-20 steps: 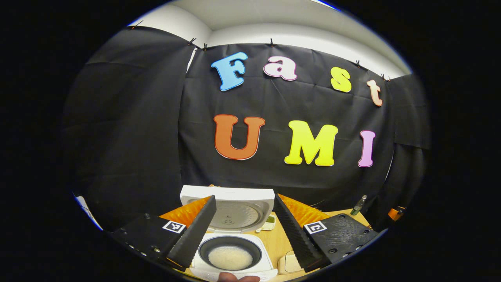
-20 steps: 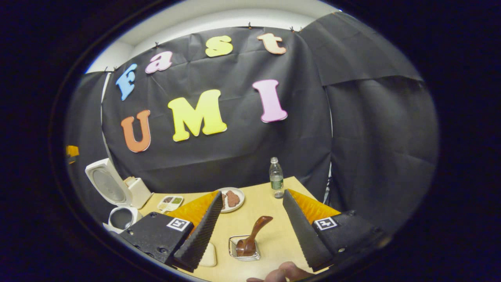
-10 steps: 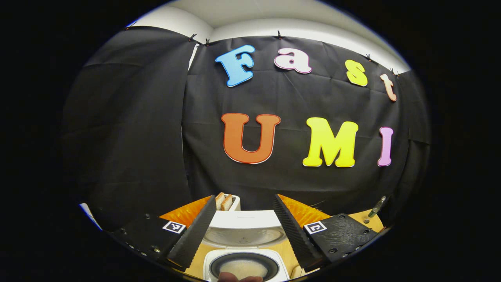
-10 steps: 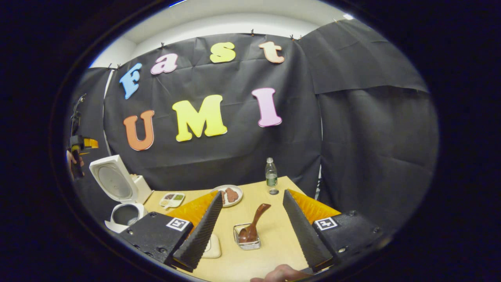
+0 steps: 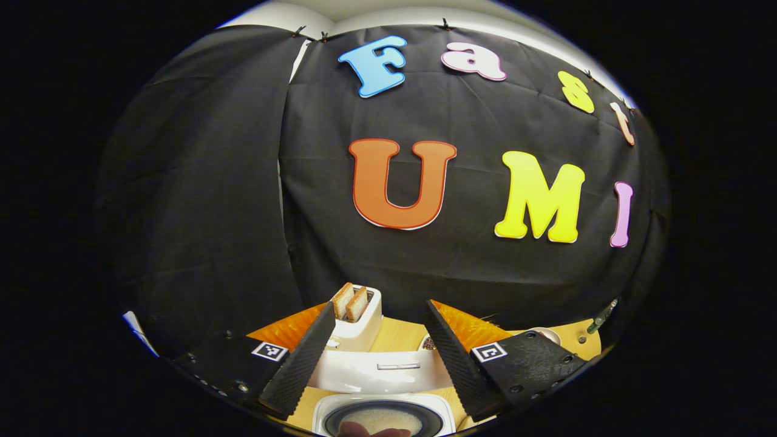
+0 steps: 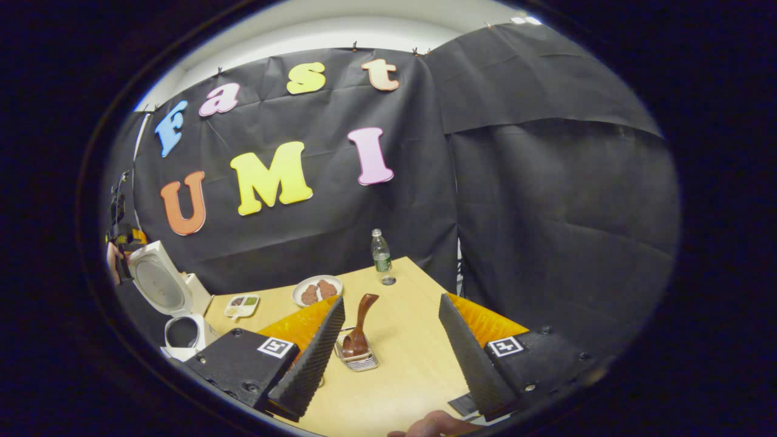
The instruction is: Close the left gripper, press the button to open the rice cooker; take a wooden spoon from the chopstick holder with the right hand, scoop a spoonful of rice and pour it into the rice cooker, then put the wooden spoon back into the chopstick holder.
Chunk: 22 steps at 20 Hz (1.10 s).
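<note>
Wooden spoon (image 6: 359, 325) stands in the wire chopstick holder (image 6: 358, 358) on the table (image 6: 400, 376), well right of the open rice cooker (image 6: 173, 309). My right gripper (image 6: 388, 370) hangs spread and empty just before the holder. My left gripper (image 5: 376, 370), also spread, hovers over the cooker's rice-filled pot (image 5: 379, 419).

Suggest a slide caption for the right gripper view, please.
Open right gripper faces wooden spoon standing in chopstick holder.

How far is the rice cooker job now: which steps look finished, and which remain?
Done: the rice cooker stands with its lid up, and pale rice lies in the pot. The wooden spoon sits in the chopstick holder. In hand: nothing; the left gripper and right gripper are both open and empty. Whether the scoop was already made and returned, or is yet to come, cannot be told.
</note>
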Motion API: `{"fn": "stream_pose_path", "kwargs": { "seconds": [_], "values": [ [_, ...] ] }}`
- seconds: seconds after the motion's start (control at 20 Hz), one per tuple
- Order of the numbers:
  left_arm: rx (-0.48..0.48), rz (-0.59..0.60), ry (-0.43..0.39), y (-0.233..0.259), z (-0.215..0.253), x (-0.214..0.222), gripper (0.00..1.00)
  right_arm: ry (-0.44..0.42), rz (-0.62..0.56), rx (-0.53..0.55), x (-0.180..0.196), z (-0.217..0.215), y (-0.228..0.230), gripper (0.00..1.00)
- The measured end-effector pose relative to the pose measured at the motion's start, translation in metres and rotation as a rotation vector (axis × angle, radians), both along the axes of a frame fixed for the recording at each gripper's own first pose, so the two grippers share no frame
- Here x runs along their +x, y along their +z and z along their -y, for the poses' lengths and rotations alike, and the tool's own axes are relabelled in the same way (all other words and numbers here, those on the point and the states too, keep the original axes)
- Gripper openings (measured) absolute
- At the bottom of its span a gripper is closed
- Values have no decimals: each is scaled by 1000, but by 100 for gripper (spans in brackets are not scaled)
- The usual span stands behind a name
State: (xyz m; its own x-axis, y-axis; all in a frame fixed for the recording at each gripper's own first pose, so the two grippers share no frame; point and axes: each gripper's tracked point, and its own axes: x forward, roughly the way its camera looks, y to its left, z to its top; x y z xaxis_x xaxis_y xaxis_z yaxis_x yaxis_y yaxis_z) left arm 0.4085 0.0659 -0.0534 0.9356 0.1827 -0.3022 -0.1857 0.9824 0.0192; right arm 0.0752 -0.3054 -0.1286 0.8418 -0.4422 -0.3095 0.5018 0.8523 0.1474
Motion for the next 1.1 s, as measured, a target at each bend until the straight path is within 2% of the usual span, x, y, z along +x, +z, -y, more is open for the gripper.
{"fn": "stream_pose_path", "kwargs": {
  "seconds": [0.2,0.5,0.7,0.9,1.1],
  "values": [
    [4,-45,12,-8,0,-11,96,55,9,-6,20,-15,6,100],
    [18,-93,6,-22,10,-50,97,210,12,-32,51,-52,18,99],
    [-39,-159,-11,-45,25,-105,97,311,20,-30,67,-80,20,100],
    [-132,-277,-21,-96,41,-168,96,397,24,-6,73,-111,20,99],
    [-184,-374,-24,-146,43,-192,97,442,17,-4,68,-126,18,99]
  ]
}}
